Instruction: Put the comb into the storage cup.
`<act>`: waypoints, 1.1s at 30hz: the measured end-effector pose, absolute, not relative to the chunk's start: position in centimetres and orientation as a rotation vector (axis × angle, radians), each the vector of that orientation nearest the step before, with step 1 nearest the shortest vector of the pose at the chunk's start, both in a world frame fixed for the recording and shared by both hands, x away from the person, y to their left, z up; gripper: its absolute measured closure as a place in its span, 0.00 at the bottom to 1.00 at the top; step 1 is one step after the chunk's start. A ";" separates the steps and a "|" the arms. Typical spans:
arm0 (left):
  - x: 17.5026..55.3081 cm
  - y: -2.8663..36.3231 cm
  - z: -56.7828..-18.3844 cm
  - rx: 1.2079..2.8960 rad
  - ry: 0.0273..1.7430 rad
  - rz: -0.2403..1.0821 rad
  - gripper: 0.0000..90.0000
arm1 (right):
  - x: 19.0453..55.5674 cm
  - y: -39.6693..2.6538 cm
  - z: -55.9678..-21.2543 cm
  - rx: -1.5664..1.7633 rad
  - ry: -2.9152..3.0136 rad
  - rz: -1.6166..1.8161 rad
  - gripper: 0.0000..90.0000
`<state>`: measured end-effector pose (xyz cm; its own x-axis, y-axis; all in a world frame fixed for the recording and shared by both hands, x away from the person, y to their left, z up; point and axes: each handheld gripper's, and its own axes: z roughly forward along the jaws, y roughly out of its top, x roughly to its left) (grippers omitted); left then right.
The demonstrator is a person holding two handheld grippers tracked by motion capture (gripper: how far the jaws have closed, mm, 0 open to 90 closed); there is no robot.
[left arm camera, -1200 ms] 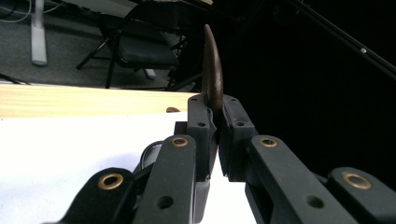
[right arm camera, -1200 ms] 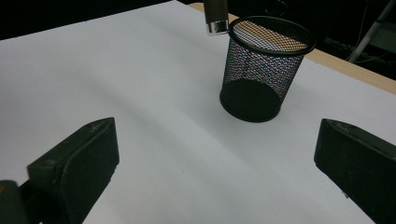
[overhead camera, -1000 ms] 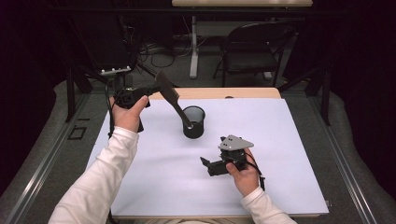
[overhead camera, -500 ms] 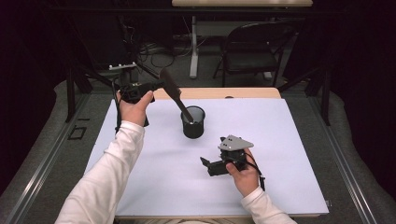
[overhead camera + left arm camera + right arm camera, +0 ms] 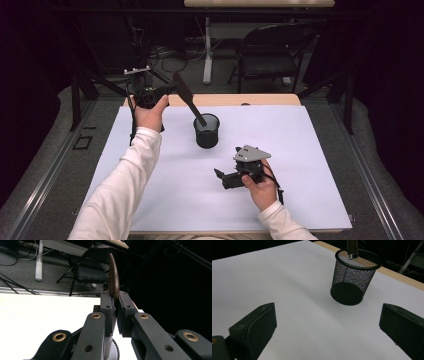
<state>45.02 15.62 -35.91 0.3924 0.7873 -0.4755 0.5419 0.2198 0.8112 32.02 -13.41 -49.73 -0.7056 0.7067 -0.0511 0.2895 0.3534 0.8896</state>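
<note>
Flat dark spatula point(image 5: 187, 97) clamped in left claw point(image 5: 167, 92), handle tip dipped in round black mesh cup point(image 5: 206, 131) at centre of white surface point(image 5: 310, 165). Right claw point(image 5: 220, 176) held wide, empty, near right.

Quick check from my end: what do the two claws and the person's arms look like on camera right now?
Both arms wear long white sleeves. The left claw is black, with flat pads on jointed bars set with brass-coloured rivets. The right claw is black too, with blunt wedge-shaped tips, a grey three-cornered plate on top and a thin black cable trailing past the wrist.
</note>
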 end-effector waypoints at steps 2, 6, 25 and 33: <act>45.1 15.5 -36.1 1.443 1.276 0.262 0.93 | 32.0 -13.4 -49.7 0.866 2.193 1.310 0.01; 45.4 15.2 -36.4 1.442 1.286 0.268 0.93 | 32.0 -13.4 -49.7 0.866 2.194 1.310 0.01; 45.8 12.7 -37.8 1.510 1.277 0.265 0.93 | 32.0 -13.4 -49.7 0.866 2.189 1.311 0.02; 46.0 12.2 -38.6 1.519 1.285 0.251 0.93 | 31.9 -13.5 -49.7 0.867 2.187 1.313 0.02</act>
